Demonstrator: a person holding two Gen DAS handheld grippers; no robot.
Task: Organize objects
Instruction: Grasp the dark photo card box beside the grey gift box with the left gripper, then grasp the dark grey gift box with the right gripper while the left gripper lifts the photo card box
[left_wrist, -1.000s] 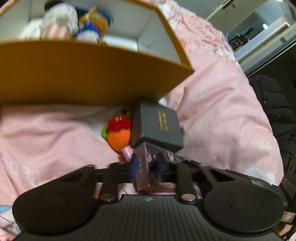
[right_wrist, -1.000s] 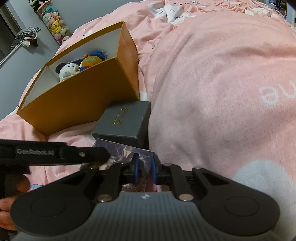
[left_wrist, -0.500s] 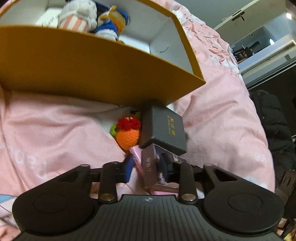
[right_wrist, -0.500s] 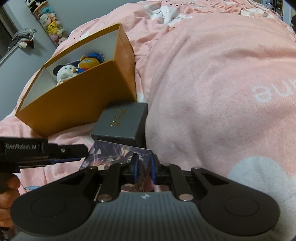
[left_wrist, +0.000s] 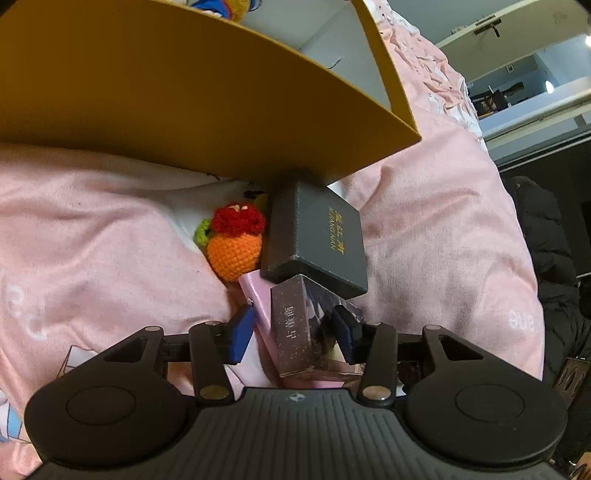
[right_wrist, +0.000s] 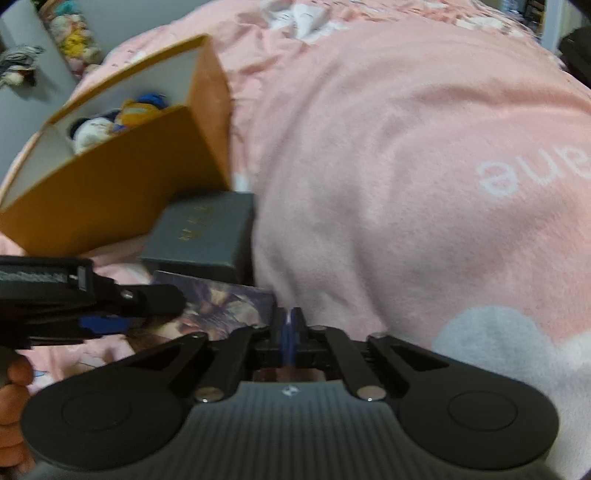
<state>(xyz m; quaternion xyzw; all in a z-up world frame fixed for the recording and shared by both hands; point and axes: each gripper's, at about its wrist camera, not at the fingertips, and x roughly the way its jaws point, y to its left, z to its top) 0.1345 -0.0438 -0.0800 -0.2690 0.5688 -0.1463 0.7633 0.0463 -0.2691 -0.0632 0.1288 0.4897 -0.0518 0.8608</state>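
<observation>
A purple picture box (left_wrist: 291, 306) stands on edge on the pink blanket (left_wrist: 92, 240), leaning on a dark grey box with gold lettering (left_wrist: 317, 236). My left gripper (left_wrist: 291, 332) straddles the purple box; its jaws are opening and the left pad (left_wrist: 240, 332) stands clear of the box. From the right wrist, the purple box (right_wrist: 225, 306) lies just left of my right gripper (right_wrist: 290, 332), which is shut with nothing between its pads. The left gripper (right_wrist: 140, 312) comes in from the left over that box. The dark grey box (right_wrist: 203, 229) sits behind it.
An orange cardboard box (left_wrist: 184, 92) with plush toys (right_wrist: 110, 125) inside stands right behind the small boxes. A crocheted orange toy (left_wrist: 234, 247) lies left of the grey box. A flat pink item (left_wrist: 255, 295) lies under the purple box. A hand (right_wrist: 14, 387) holds the left gripper.
The left jaws went from shut on the purple box to spread apart, and that gripper sank a little. The right jaws closed fully and no longer pinch the box's edge.
</observation>
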